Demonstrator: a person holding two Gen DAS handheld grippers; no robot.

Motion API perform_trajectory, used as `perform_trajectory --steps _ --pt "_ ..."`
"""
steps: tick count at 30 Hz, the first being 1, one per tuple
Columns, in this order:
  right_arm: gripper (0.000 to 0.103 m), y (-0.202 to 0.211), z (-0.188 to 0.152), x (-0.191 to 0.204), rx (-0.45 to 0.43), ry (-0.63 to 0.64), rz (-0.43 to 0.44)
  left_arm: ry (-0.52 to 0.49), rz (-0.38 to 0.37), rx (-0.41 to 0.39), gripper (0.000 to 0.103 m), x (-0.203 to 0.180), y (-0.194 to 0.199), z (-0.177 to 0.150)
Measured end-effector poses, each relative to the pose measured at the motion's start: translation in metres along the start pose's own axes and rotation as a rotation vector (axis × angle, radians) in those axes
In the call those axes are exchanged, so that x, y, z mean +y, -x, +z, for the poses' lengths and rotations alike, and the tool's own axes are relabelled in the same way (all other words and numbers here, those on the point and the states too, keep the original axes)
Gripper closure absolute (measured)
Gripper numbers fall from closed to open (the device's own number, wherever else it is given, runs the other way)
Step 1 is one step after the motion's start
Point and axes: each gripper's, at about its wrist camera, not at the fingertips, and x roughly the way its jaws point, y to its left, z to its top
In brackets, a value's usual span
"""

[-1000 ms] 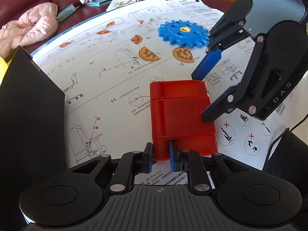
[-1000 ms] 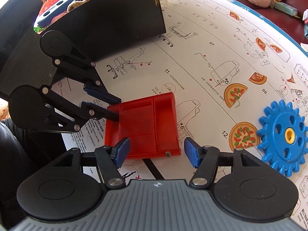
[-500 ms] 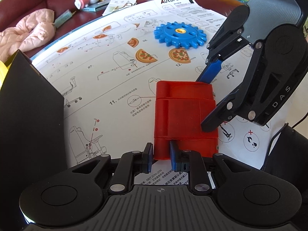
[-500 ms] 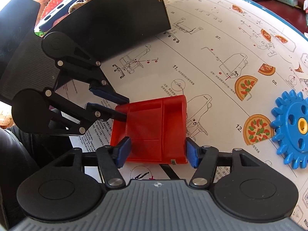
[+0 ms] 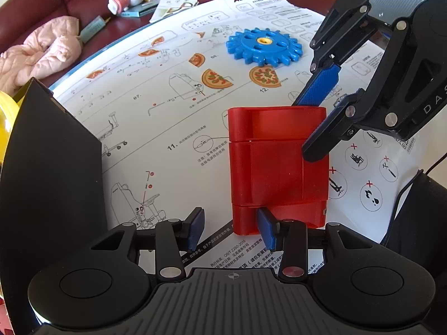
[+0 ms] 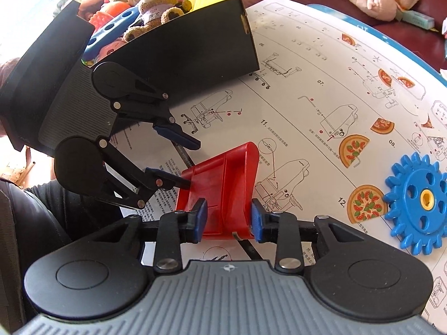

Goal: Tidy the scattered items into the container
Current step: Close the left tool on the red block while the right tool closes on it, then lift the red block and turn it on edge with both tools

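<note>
White instruction sheets [image 5: 167, 128] cover the table under both my tools. My right gripper [image 6: 226, 220] has just been closing its jaws, and its blue pads now pinch the near end of the red plastic tray [image 6: 223, 184], which sits tilted between them. My left gripper [image 5: 232, 230] has just been opening; its jaws stand spread, one pad over the tray's near edge, the other clear of it to the side. Beyond the right jaws stands the black container [image 6: 181, 55], heaped with toys. A blue gear [image 6: 419, 198] lies well off to their right.
</note>
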Motion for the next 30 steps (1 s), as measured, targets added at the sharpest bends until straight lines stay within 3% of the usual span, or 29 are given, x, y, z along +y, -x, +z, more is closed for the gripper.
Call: perform_trajectory --steps 7,10,16,22,30 --pt "0.066 0.007 0.009 0.015 0.011 0.047 0.033 0.032 0.004 0.002 0.038 0.003 0.001 -0.007" --pt "0.067 -0.002 0.012 0.029 0.05 0.101 0.006 0.03 0.01 0.002 0.037 0.002 0.003 -0.009" --pt "0.079 -0.001 0.009 0.047 0.059 0.198 -0.017 0.002 -0.007 -0.025 0.032 0.0 0.02 -0.019" --pt "0.088 0.004 0.011 0.058 0.065 0.303 -0.089 -0.095 -0.026 -0.12 0.022 -0.011 0.053 -0.018" --pt "0.089 0.007 0.006 0.072 0.091 0.418 -0.114 -0.275 -0.011 -0.209 0.02 -0.024 0.066 0.009"
